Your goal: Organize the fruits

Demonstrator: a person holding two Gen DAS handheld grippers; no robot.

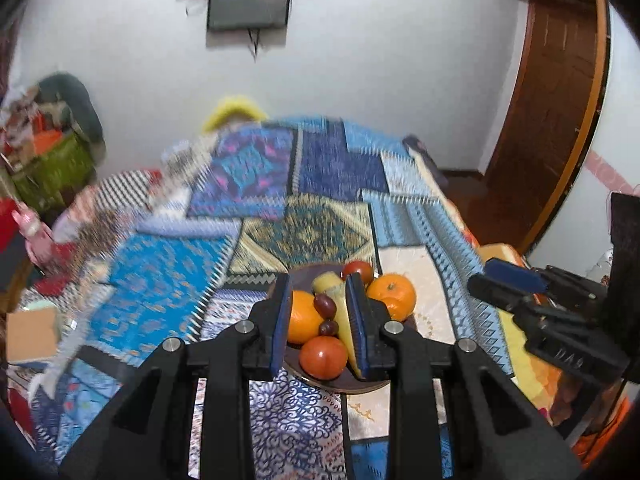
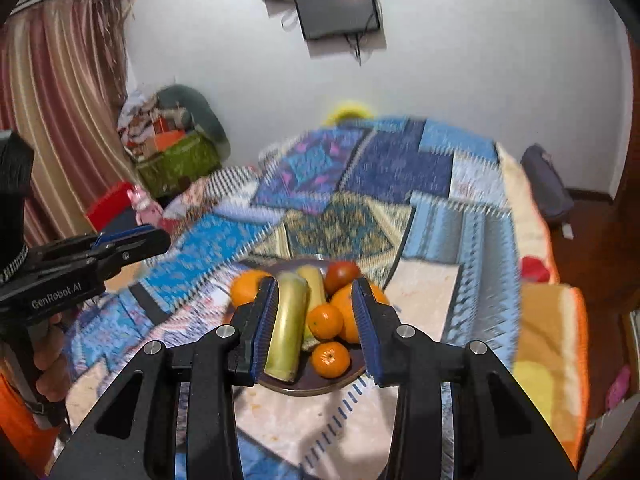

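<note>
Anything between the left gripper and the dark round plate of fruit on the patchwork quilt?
Nothing visible. The left gripper hangs above the dark round plate, jaws slightly apart and empty; only air lies between it and the oranges and red tomatoes.

This is a bedroom in a home. A bed with a colourful patchwork quilt (image 1: 320,184) fills the room, a long pink and beige striped curtain (image 2: 60,128) hangs beside it, a dark flat television (image 2: 340,12) is mounted on the white wall, and a brown wooden door (image 1: 556,92) stands nearby.

A patchwork quilt (image 1: 320,184) (mostly blue) carries a dark fruit plate (image 1: 362,386).
</note>
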